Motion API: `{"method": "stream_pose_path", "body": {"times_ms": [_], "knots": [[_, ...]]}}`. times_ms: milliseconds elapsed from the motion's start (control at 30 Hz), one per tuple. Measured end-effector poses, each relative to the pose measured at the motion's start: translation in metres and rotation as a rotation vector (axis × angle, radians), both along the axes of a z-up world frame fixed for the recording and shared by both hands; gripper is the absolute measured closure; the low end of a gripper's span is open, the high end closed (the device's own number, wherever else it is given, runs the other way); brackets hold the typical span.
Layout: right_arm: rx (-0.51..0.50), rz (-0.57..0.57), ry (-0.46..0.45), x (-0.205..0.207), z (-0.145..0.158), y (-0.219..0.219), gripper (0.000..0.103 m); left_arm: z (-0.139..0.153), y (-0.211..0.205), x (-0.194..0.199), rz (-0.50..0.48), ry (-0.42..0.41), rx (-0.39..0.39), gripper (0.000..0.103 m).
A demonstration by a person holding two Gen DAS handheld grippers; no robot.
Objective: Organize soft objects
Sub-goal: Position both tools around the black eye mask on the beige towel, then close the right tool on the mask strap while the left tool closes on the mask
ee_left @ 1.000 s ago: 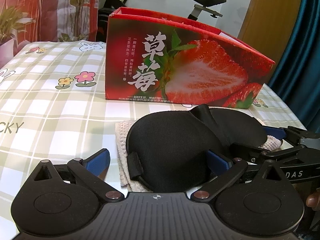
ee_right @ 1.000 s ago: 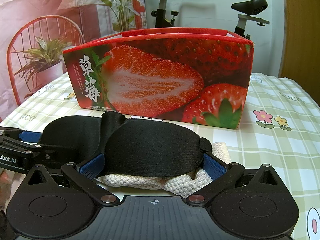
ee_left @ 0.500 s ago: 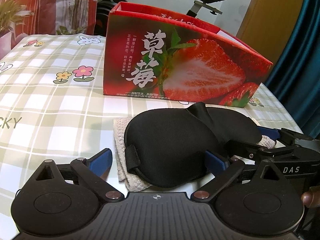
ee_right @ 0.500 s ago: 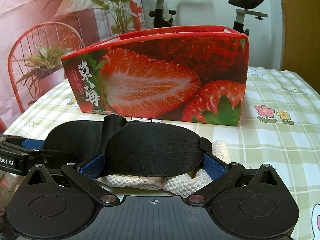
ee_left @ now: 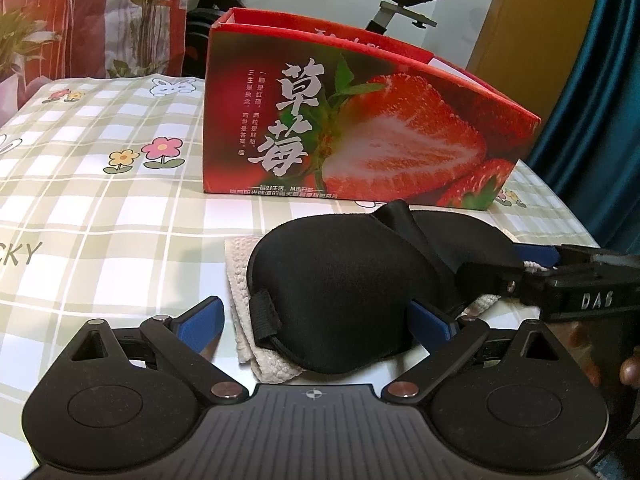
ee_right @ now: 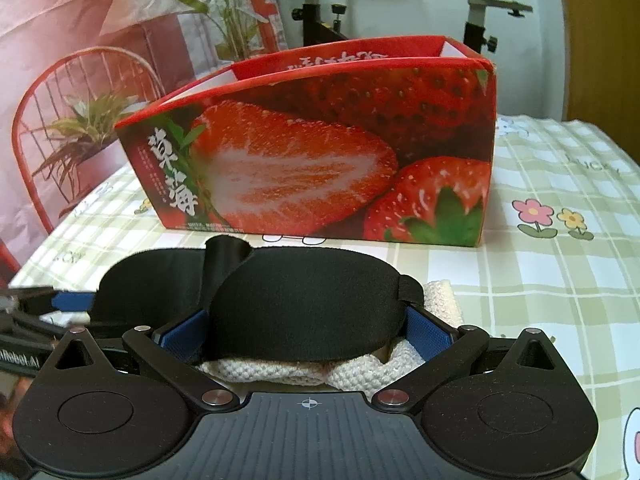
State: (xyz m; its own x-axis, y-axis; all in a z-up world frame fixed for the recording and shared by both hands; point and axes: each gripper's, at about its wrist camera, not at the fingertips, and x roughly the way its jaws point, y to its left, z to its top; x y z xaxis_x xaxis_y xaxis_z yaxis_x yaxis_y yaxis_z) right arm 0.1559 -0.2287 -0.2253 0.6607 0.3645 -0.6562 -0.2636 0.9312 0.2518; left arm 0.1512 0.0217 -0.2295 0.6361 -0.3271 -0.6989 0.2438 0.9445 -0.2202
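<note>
A black padded eye mask (ee_left: 344,284) lies on a folded cream knitted cloth (ee_left: 240,276) on the checked tablecloth. My left gripper (ee_left: 316,320) is open, its blue fingers either side of the mask's left end. My right gripper (ee_right: 306,330) has its blue fingers pressed against the mask's (ee_right: 308,316) right end, with the cloth (ee_right: 372,368) beneath; it also shows in the left wrist view (ee_left: 536,258). The open red strawberry box (ee_left: 360,136) stands just behind the mask, and it also shows in the right wrist view (ee_right: 320,160).
The table (ee_left: 100,208) has a checked cloth with flower prints. An exercise bike (ee_right: 480,4) and a red wire chair (ee_right: 60,120) with a plant stand beyond the table. A blue curtain (ee_left: 600,100) hangs at the right.
Both gripper views have risen and drawn back a little; the mask and cloth stay in the same grip and place in front of the box.
</note>
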Motion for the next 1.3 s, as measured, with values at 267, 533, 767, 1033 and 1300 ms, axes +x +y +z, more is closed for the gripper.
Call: {"method": "stream_pose_path", "body": {"times_ms": [267, 533, 767, 1033, 1300], "knots": [[0.036, -0.020, 0.017, 0.008, 0.000, -0.001, 0.000, -0.001, -0.002, 0.000, -0.007, -0.005, 0.014, 0.004], [0.057, -0.038, 0.008, 0.021, -0.001, -0.002, 0.000, -0.001, -0.005, -0.001, -0.017, -0.010, 0.038, 0.004], [0.149, -0.096, -0.013, 0.016, 0.007, -0.016, 0.027, -0.002, -0.005, 0.000, -0.021, -0.012, 0.049, 0.004], [0.075, -0.114, -0.106, -0.011, 0.022, -0.028, 0.073, -0.002, -0.001, 0.001, -0.012, -0.008, 0.025, 0.004], [0.019, -0.046, -0.177, -0.038, 0.028, -0.020, 0.083, 0.005, 0.031, 0.002, 0.079, 0.044, -0.151, 0.026]]}}
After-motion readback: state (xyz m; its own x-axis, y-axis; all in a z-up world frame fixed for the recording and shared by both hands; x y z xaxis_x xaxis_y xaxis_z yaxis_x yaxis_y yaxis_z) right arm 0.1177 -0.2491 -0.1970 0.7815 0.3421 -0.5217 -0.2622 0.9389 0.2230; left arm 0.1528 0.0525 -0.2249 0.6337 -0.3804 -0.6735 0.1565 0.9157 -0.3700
